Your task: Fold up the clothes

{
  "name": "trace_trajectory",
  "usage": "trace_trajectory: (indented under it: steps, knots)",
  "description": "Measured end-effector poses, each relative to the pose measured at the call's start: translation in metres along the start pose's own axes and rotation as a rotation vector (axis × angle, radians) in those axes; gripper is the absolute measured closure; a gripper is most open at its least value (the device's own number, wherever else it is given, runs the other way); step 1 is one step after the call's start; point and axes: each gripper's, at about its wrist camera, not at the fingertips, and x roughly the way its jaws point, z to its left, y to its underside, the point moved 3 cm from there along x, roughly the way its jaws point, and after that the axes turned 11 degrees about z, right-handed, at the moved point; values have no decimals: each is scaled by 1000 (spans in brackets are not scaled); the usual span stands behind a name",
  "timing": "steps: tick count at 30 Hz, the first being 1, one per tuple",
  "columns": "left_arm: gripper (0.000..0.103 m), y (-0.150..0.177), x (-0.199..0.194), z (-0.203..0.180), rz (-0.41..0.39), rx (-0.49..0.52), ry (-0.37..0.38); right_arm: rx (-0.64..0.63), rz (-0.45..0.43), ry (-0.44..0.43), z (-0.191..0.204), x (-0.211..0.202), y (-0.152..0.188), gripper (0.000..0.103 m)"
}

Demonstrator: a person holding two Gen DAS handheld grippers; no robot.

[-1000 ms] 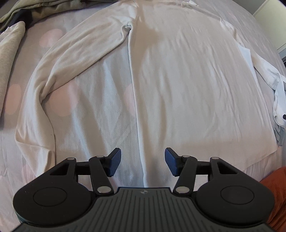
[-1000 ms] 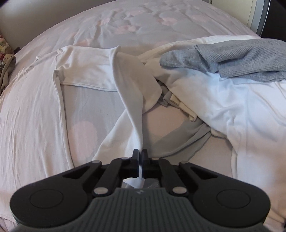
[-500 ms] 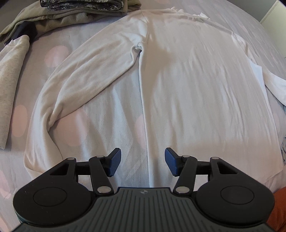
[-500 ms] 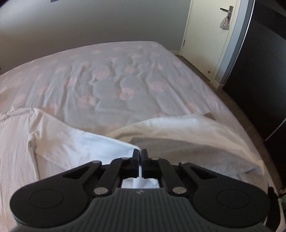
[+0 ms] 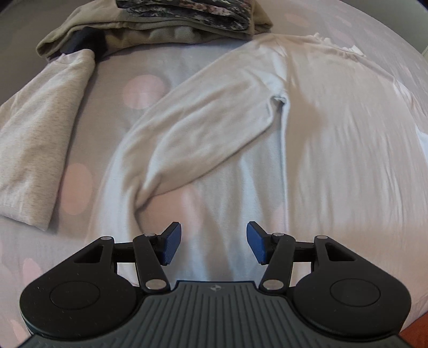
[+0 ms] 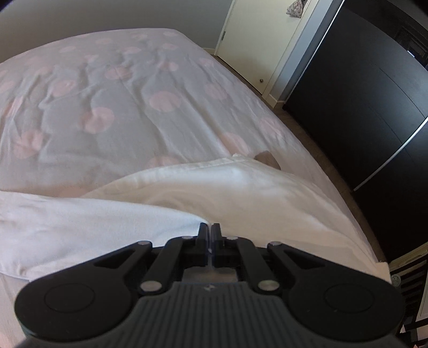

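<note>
A white long-sleeved shirt [image 5: 334,133] lies flat on the bed, its left sleeve [image 5: 187,139] bent down toward me. My left gripper [image 5: 213,242] is open and empty, hovering over the bedsheet between the sleeve and the shirt's side edge. My right gripper [image 6: 209,235] is shut on white fabric, the shirt's other sleeve [image 6: 80,224], which stretches away to the left. Behind it lies another white garment [image 6: 254,192].
A beige-grey garment [image 5: 40,133] lies at the left. A pile of olive and patterned clothes [image 5: 160,24] sits at the far edge. The pink-dotted bedsheet [image 6: 120,93] spreads ahead; a black wardrobe [image 6: 361,107] and a door [image 6: 254,40] stand right of the bed.
My left gripper has moved left toward the bent sleeve, still open. My right gripper has lifted and turned with the sleeve held, so the clothes heap has left its view.
</note>
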Motion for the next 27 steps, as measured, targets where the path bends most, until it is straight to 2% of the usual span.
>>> trace_trajectory:
  steps: [5,7,9,12,15,20,23,25,27]
  knots:
    - [51,-8,-10,49,-18,-51,-51,-24,-44,-16,11,-10,12,91]
    - [51,-7,-11,67,-18,-89,-47,-15,-79,-48,15,-25,19,80]
    - [51,-6,-12,82,-13,-118,-36,-7,-127,-83,24,-45,29,75]
    - [51,3,-8,97,7,-145,-14,-5,-193,-174,48,-76,55,75]
    - [51,15,-4,105,15,-179,6,-25,-217,-278,79,-100,90,75]
    - [51,35,2,117,29,-236,39,-34,-144,-471,138,-110,155,75]
    - [54,46,6,125,37,-273,58,-37,-129,-528,173,-111,192,75]
    - [65,46,11,133,45,-326,65,-41,-137,-549,192,-111,214,75]
    - [70,45,17,139,53,-361,71,-59,-172,-535,205,-111,230,75]
